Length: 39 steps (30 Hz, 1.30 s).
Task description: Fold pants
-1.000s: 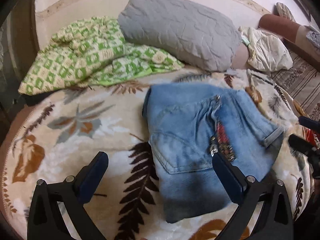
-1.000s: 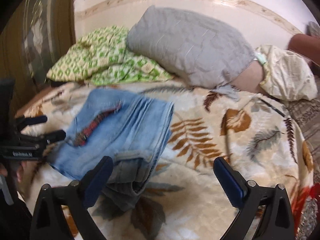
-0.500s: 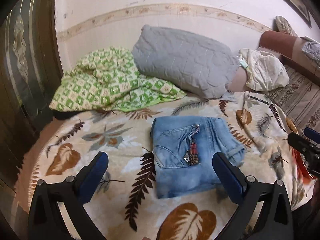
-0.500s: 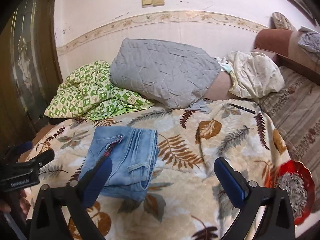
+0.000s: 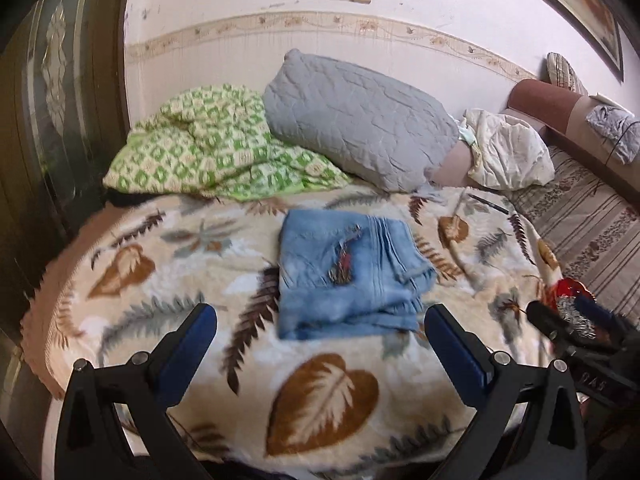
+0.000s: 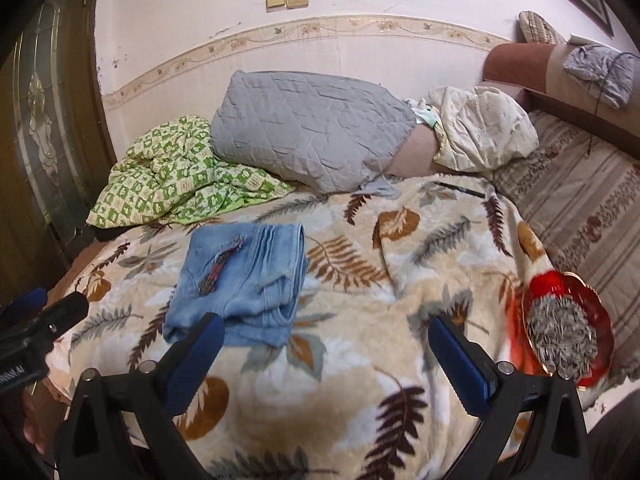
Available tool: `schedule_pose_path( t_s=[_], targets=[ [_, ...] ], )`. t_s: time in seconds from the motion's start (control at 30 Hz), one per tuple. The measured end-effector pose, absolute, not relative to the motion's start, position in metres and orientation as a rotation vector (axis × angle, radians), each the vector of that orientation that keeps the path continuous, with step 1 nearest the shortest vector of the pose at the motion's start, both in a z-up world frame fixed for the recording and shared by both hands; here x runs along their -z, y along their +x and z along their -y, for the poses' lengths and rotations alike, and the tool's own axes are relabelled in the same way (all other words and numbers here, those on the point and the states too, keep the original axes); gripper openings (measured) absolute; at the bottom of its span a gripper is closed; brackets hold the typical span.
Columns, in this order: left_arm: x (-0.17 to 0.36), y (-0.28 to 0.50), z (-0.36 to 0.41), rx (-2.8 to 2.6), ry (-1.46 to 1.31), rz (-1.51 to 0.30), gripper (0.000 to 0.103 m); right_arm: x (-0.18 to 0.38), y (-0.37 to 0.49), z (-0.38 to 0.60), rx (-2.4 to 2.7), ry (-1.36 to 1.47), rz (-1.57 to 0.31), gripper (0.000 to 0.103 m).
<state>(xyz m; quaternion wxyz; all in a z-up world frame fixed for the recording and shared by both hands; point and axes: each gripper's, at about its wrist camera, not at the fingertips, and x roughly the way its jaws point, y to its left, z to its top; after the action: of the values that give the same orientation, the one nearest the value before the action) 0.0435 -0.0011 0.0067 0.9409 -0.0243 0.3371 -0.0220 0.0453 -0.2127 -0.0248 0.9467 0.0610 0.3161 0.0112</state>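
Light blue denim pants [image 5: 352, 276] lie folded into a compact rectangle on the leaf-patterned blanket [image 5: 200, 272], with a frayed red-and-dark patch on top. They also show in the right wrist view [image 6: 244, 280], left of centre. My left gripper [image 5: 320, 320] is open and empty, held back above the bed's near edge, short of the pants. My right gripper [image 6: 326, 334] is open and empty, held back to the right of the pants. Each gripper shows at the edge of the other's view.
A grey quilted pillow [image 5: 360, 120], a green checked quilt [image 5: 208, 152] and a cream bundle [image 5: 508, 152] lie at the back by the wall. A red bowl of sunflower seeds [image 6: 564, 328] sits at the blanket's right edge. A striped mattress [image 6: 592, 208] lies right. A dark door [image 5: 52, 100] stands left.
Both grippers have pulled back and up from the pants, which now look smaller and farther. The pants stay folded where they lay. Both grippers remain open.
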Motion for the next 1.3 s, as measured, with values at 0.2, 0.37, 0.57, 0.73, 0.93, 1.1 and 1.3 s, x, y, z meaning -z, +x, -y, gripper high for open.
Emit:
schedule_pose_path(
  t_s=[0.2, 0.37, 0.57, 0.73, 0.93, 1.1, 1.3],
  targets=[
    [-0.007, 0.034, 0.005, 0.009, -0.006, -0.664, 0.103, 0.026, 0.038, 0.209, -0.02, 0.095, -0.65, 0.103],
    [-0.009, 0.034, -0.001, -0.016, 0.003, -0.654, 0.103, 0.017, 0.036, 0.202, 0.002, 0.038, -0.617, 0.103],
    [-0.009, 0.034, -0.005, -0.009, -0.001, -0.659, 0.103, 0.018, 0.036, 0.195, -0.011, 0.027, -0.622, 0.103],
    [-0.01, 0.034, -0.006, -0.005, -0.001, -0.661, 0.103, 0.017, 0.036, 0.193, -0.015, 0.027, -0.617, 0.103],
    [-0.011, 0.034, -0.009, -0.008, -0.009, -0.66, 0.103, 0.017, 0.036, 0.191, -0.014, 0.027, -0.62, 0.103],
    [-0.011, 0.034, -0.009, -0.008, -0.007, -0.662, 0.103, 0.019, 0.035, 0.191, -0.017, 0.026, -0.624, 0.103],
    [-0.011, 0.033, -0.009, -0.008, -0.009, -0.661, 0.103, 0.02, 0.035, 0.191, -0.009, 0.028, -0.628, 0.103]
  ],
)
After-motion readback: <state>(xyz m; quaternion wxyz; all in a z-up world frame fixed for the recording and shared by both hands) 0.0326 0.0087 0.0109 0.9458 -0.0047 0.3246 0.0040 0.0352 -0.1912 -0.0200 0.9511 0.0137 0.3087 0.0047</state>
